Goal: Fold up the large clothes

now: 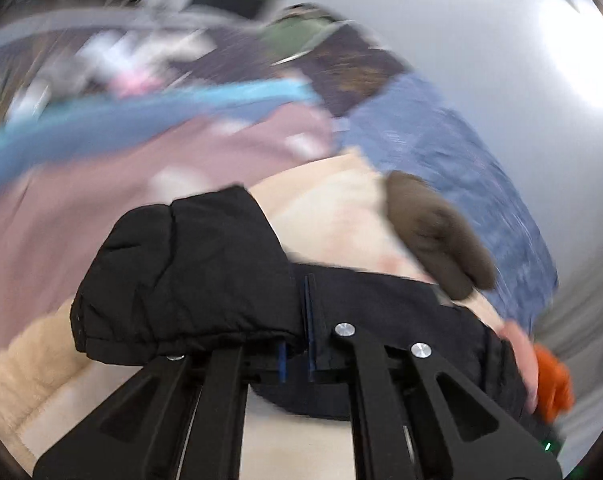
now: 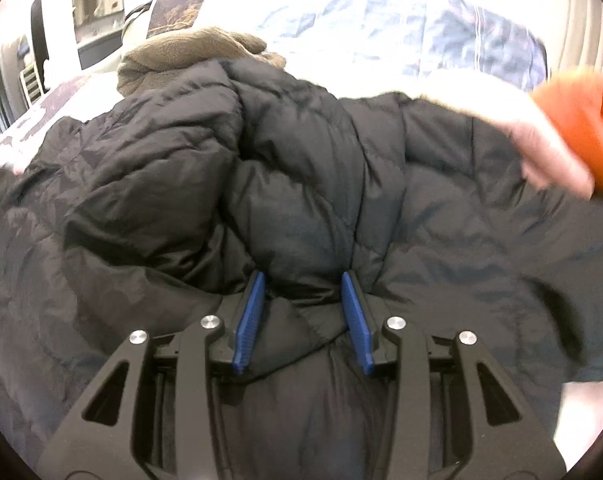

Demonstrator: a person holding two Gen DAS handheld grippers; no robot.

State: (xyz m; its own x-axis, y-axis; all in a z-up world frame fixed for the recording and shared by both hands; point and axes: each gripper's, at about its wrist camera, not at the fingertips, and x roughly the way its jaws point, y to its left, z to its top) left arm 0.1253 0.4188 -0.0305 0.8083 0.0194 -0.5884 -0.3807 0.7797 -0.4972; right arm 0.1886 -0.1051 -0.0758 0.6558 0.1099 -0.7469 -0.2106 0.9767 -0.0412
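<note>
My right tongs (image 2: 303,322) are clenched around a thick bunched ridge of the black quilted puffer jacket (image 2: 301,184), which fills most of that view, spread over a pile of other clothes. My left tongs (image 1: 297,354) pinch a thin hem edge of the same jacket (image 1: 189,268), pads nearly together. The slick, puffy fabric could slide out of the right tongs, since they grip a fat roll rather than a flat edge. The left view is smeared with motion; a fast swing could drag the brown fleece garment (image 2: 189,56) along or collapse the fold.
</note>
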